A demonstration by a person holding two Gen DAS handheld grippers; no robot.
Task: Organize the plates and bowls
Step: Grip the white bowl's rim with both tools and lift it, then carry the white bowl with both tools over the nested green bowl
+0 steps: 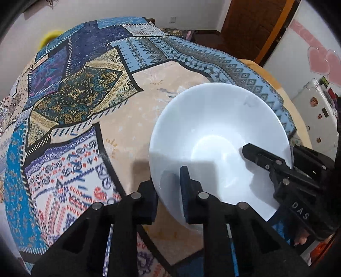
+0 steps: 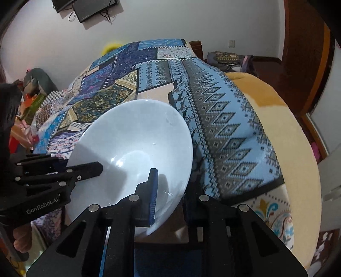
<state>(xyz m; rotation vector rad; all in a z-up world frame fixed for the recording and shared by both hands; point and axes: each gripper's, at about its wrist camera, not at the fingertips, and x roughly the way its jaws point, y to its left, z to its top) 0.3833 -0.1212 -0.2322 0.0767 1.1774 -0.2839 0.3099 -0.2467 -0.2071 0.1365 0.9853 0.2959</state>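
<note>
White bowl point(image 1: 219, 144) sits tilted above a patchwork-patterned cloth point(image 1: 81, 89), gripped by both tools on its near rim. Left tool point(image 1: 170, 191) is clenched on the rim: one finger lies inside the bowl, the other outside, wall between them. Right tool point(image 2: 170, 191) grasps the rim the same way on the other side, its blue-edged pad point(image 2: 153, 191) inside and the outer finger largely hidden behind the bowl wall. Whether the bowl's underside touches the cloth cannot be told; its base is covered by the tools in both views.

Left wrist view shows the right tool point(image 1: 277, 168) reaching in from the right, with lettering on its body and fingertips of a hand point(image 1: 300, 240) just under it. Right wrist view shows the left tool point(image 2: 64, 172) coming in from the left, with part of a hand point(image 2: 21, 240) below it, cut off by the frame edge. Only the right view shows the yellow blanket point(image 2: 287, 132) beside the cloth in full, and dark screens point(image 2: 85, 8) on the wall
</note>
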